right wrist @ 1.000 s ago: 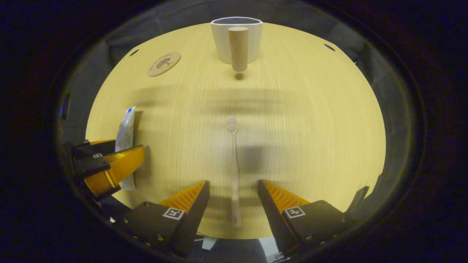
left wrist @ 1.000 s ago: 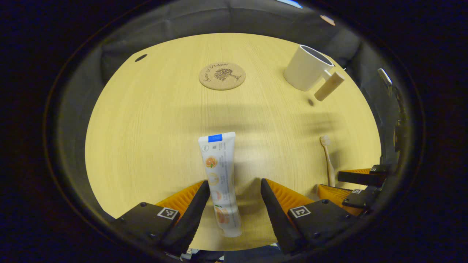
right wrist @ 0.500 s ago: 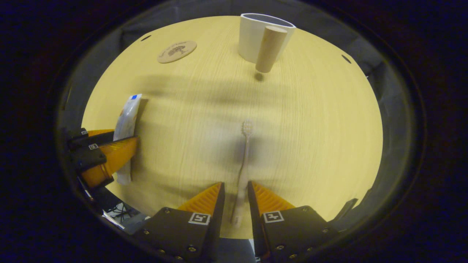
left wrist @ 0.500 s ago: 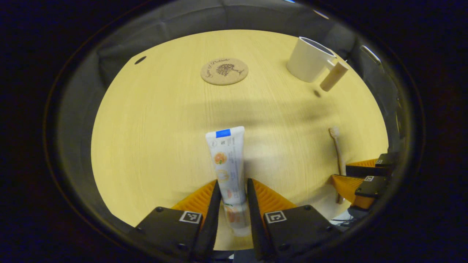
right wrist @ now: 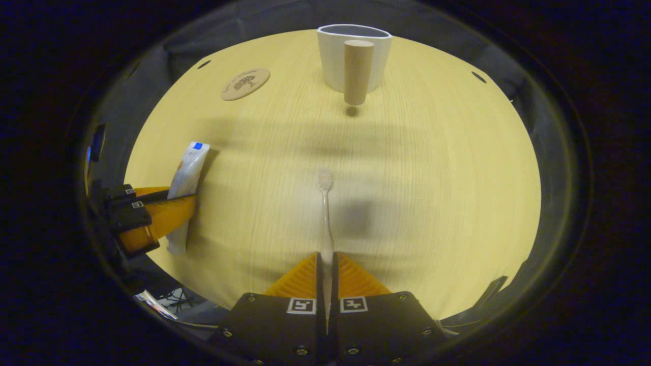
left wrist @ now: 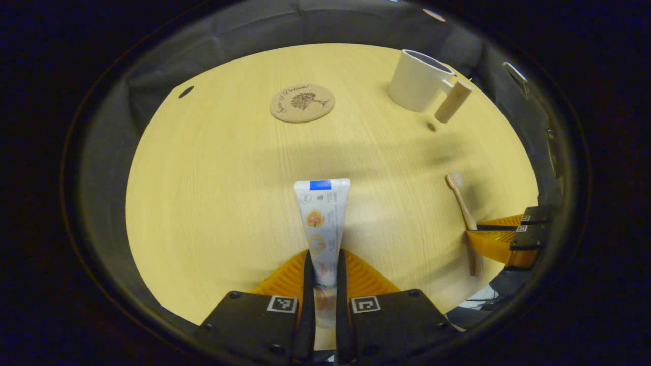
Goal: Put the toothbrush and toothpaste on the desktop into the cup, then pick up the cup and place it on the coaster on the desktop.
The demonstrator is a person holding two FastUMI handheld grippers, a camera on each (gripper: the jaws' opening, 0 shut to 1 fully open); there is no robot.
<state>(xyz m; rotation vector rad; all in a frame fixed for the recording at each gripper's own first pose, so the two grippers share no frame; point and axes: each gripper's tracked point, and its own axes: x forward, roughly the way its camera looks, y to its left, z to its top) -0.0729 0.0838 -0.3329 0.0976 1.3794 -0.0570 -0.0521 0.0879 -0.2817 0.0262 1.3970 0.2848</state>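
Toothpaste clamped between left gripper fingers.

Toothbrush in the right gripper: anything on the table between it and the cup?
Nothing visible. Bare tabletop lies between the toothbrush, held in the right gripper, and the cup. The cup's wooden handle faces this gripper.

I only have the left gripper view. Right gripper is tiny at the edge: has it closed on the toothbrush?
Observer: Yes. In the right gripper view the right gripper has both fingers pressed on the toothbrush handle.
Operator: Which way do the bristles point?
Observer: Forward, away from the fingers, toward the cup.
Operator: Is the cup handle blocking the approach?
Observer: From that side the wooden handle faces the gripper, centred in front of the cup.
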